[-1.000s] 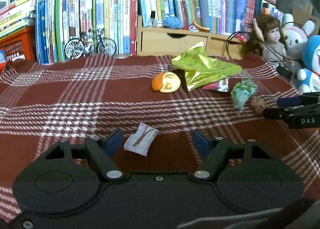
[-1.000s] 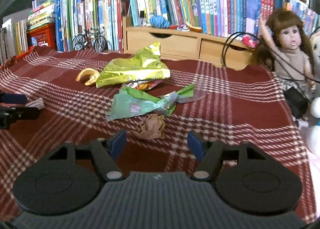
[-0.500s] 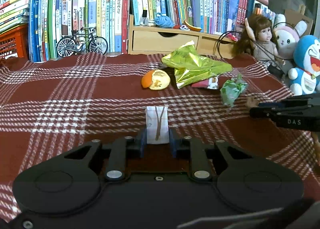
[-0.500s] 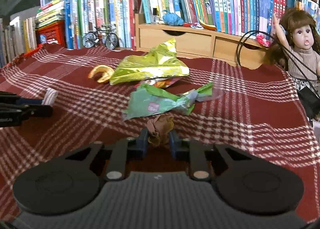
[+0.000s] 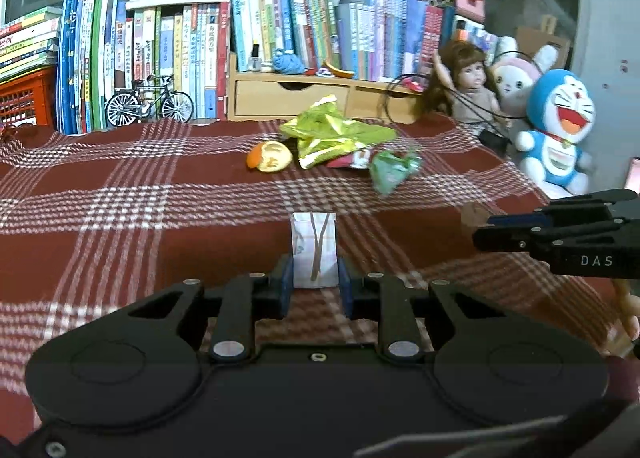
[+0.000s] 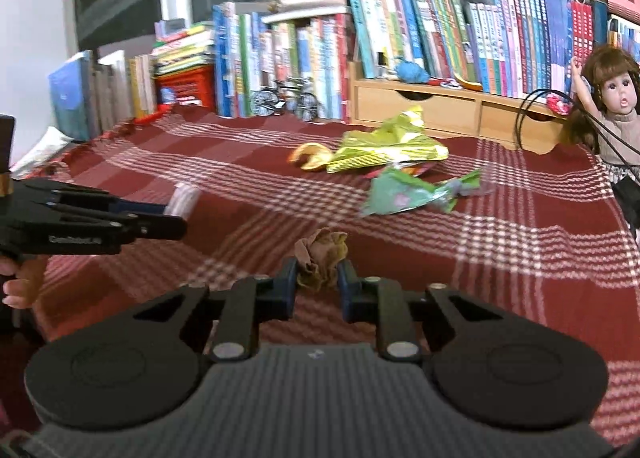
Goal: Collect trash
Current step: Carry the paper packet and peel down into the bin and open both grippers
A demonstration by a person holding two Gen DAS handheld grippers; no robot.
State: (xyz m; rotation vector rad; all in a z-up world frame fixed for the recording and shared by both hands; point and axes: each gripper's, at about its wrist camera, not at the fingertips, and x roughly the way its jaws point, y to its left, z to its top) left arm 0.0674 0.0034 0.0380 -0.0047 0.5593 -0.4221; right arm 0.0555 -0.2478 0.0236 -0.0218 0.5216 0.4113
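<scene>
Two grips: the left gripper (image 5: pixel 313 290) fingers pinch a white folded paper (image 5: pixel 313 248) between them; at 3 o'clock, the right gripper (image 6: pixel 317 290) fingers clamp a brown crumpled wad (image 6: pixel 320 258).

A dark red cloth crossed by white plaid bands (image 5: pixel 120 193) fills the middle of both views. At lower centre of the left wrist view, a white folded paper scrap with brown streaks (image 5: pixel 313 250) sits between blue pads (image 5: pixel 285 278) on the black left gripper (image 5: pixel 313 284). In the right wrist view, a brown crumpled wad (image 6: pixel 320 254) sits between the blue-padded black right gripper (image 6: pixel 318 278). Upper centre: a yellow-green foil bag (image 5: pixel 336 133), an orange peel (image 5: pixel 269 155), a pale green wrapper (image 5: pixel 394 173).
</scene>
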